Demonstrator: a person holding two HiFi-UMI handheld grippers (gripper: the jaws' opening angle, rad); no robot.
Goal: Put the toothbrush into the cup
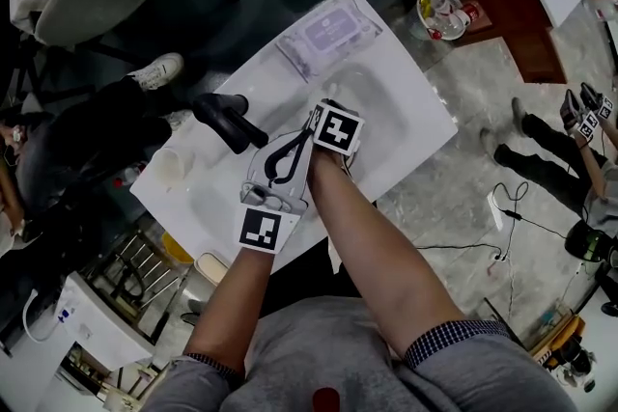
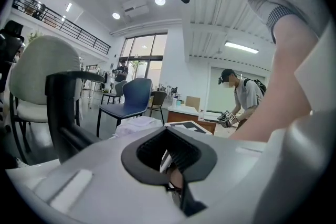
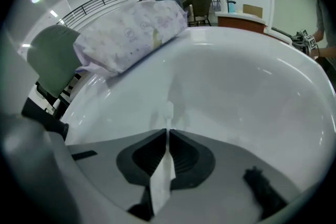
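1. My right tongs (image 3: 167, 132) clamp the toothbrush (image 3: 163, 181) over the basin (image 3: 252, 86).
2. My left tongs (image 2: 168, 131) have their jaws together, and I can identify nothing held in them.
3. Not yet done: insertion into the cup (image 1: 172, 165) near the counter's (image 1: 406, 101) left corner.

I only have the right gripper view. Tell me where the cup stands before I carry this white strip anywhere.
Observer: In the head view the cup stands on the sink's flat rim, just left of the black faucet. That puts it toward the picture's left of your right gripper, which is shut on the thin white strip.
Operator: Now report the left gripper.
Observer: The left gripper sits right beside yours over the near side of the basin. In its own view its jaws stand close together on a white sliver.
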